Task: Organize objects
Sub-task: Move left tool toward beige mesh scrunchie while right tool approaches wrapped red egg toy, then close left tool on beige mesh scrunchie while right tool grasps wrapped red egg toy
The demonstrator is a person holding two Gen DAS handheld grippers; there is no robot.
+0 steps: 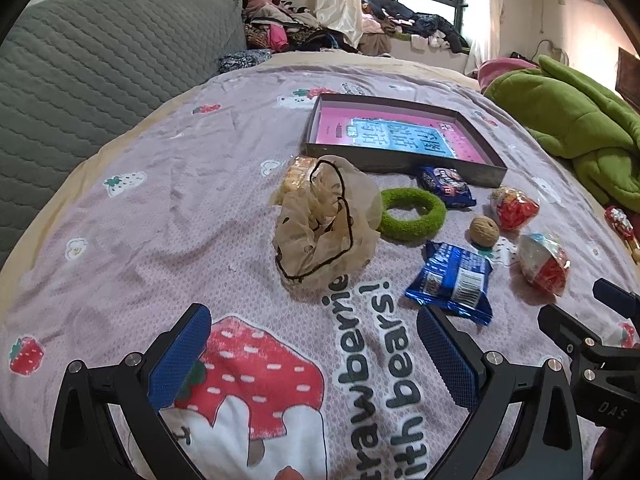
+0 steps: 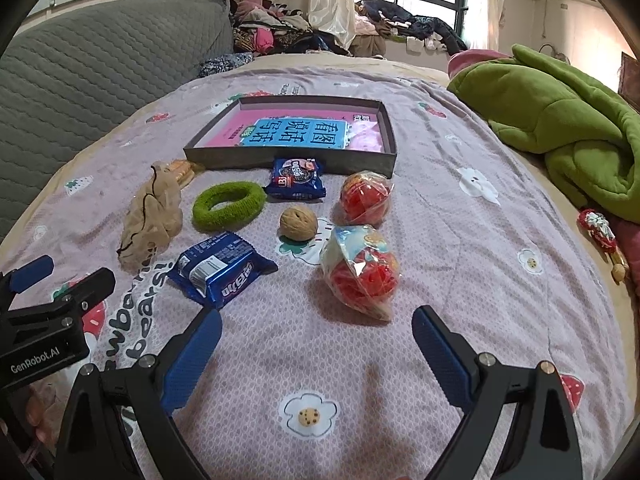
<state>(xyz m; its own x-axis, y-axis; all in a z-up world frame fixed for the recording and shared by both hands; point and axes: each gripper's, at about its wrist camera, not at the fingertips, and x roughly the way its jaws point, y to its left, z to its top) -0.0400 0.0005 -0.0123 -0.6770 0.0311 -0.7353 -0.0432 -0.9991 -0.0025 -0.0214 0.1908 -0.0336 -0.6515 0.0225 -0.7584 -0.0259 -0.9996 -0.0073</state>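
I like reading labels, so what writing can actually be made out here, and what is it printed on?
"GenRobot.AI": black body of the left gripper.
"DAS": black body of the right gripper.
"strawberrie… with bears!": lilac printed bedspread, partly cut off.
Big Chinese characters, upside down: pink and blue book in the grey tray.
Blue snack packets: too blurred.

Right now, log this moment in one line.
left claw open | right claw open | shallow grey cardboard box holds pink book only | snacks outside

The left gripper [image 1: 314, 354] is hovering with jaws spread wide over the printed bedsheet [image 1: 160, 208]. Ahead, a crumpled beige net bag [image 1: 324, 224] is lying beside a green ring [image 1: 412, 214], with a blue snack packet [image 1: 454, 280] nearer and a shallow grey tray [image 1: 400, 140] sitting behind.
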